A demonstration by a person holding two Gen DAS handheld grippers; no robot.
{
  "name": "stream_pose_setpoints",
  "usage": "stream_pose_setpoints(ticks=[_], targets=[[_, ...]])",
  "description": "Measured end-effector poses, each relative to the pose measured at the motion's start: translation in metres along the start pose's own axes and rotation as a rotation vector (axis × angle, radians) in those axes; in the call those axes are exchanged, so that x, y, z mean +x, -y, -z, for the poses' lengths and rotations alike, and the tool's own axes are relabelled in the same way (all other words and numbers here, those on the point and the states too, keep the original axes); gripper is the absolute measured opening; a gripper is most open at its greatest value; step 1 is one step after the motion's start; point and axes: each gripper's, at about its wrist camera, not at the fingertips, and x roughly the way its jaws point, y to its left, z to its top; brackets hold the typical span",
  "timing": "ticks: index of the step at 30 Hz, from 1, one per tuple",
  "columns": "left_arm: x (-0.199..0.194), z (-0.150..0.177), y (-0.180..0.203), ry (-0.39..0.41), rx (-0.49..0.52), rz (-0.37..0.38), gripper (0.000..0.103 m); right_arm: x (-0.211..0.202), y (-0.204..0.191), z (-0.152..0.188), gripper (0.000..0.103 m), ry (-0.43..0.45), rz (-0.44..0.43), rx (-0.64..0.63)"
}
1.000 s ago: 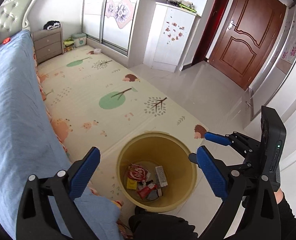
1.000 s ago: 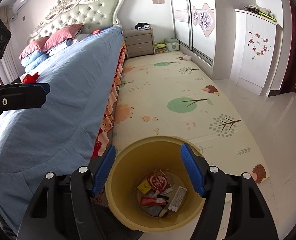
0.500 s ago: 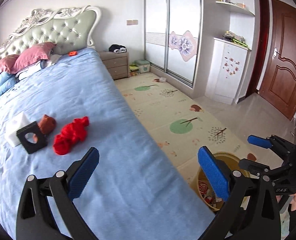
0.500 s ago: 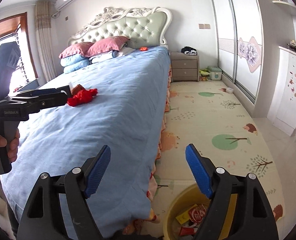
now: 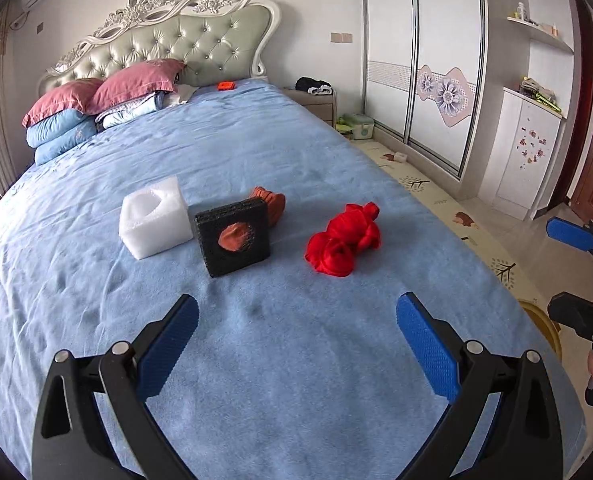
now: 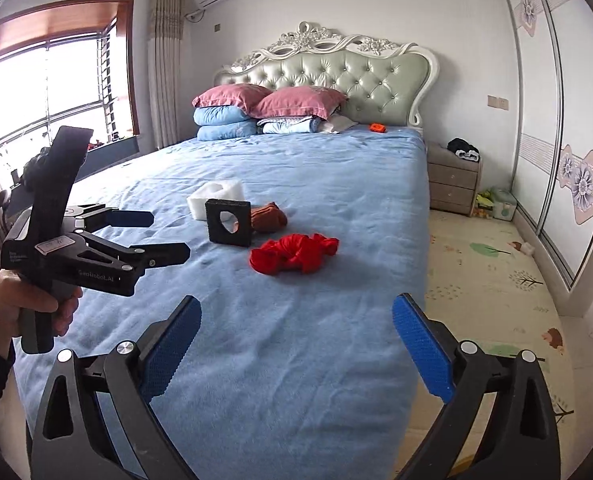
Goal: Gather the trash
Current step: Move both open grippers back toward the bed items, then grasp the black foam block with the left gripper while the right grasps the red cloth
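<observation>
Four pieces of trash, a white foam block (image 5: 154,222), a black foam block (image 5: 234,238), a brown bundle (image 5: 271,204) and a red bundle (image 5: 344,240), are left uncollected on the bed (image 5: 256,360), while the left gripper (image 5: 296,350) is held wide and empty and the right gripper (image 6: 296,348) is opening, nothing between its jaws.

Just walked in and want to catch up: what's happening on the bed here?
A person holds a claw in each hand over the blue bed, collecting trash. The left claw is open and empty; the right claw is opening, with nothing between its pads. Still lying on the cover: a white foam block, a black foam square with a hole, a brown crumpled thing behind it, and a red bundle. Nothing is gripped yet.
</observation>
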Motion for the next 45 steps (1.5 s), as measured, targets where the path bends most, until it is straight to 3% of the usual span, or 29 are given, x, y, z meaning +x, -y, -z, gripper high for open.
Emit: stream_pose_setpoints(ticks=[3, 7, 18, 22, 23, 24, 26, 28, 30, 32, 35, 37, 45], targets=[[0.009, 0.000, -0.019, 0.001, -0.015, 0.043, 0.099, 0.018, -0.007, -0.006, 0.093, -0.023, -0.019, 0.000], [0.032, -0.008, -0.033, -0.040, 0.003, 0.016, 0.099, 0.041, -0.005, -0.014, 0.094, -0.064, -0.035, 0.006], [0.103, -0.035, -0.069, -0.098, 0.062, 0.203, 0.099, 0.128, 0.024, -0.026, 0.094, -0.212, -0.046, 0.136], [0.118, -0.040, -0.066, -0.109, 0.121, 0.226, 0.099, 0.159, 0.034, -0.029, 0.094, -0.287, -0.054, 0.181], [0.121, -0.041, -0.066, -0.109, 0.127, 0.232, 0.094, 0.168, 0.035, -0.029, 0.094, -0.314, -0.047, 0.184], [0.125, -0.042, -0.066, -0.122, 0.123, 0.256, 0.074, 0.175, 0.036, -0.029, 0.094, -0.335, -0.040, 0.185], [0.131, -0.043, -0.069, -0.146, 0.103, 0.271, 0.049, 0.185, 0.038, -0.029, 0.094, -0.347, -0.030, 0.196], [0.131, -0.041, -0.072, -0.145, 0.100, 0.263, 0.043, 0.191, 0.040, -0.029, 0.093, -0.353, -0.039, 0.215], [0.128, -0.038, -0.075, -0.142, 0.095, 0.275, 0.020, 0.193, 0.040, -0.030, 0.091, -0.352, -0.045, 0.224], [0.126, -0.037, -0.075, -0.139, 0.104, 0.267, 0.020, 0.194, 0.039, -0.030, 0.080, -0.352, -0.062, 0.225], [0.123, -0.035, -0.068, -0.135, 0.136, 0.246, 0.019, 0.196, 0.032, -0.031, 0.054, -0.360, -0.088, 0.196], [0.120, -0.035, -0.065, -0.127, 0.142, 0.231, 0.019, 0.194, 0.028, -0.032, 0.046, -0.351, -0.070, 0.168], [0.079, -0.031, -0.058, -0.083, 0.103, 0.271, 0.019, 0.158, 0.016, -0.035, 0.041, -0.249, -0.078, 0.122]])
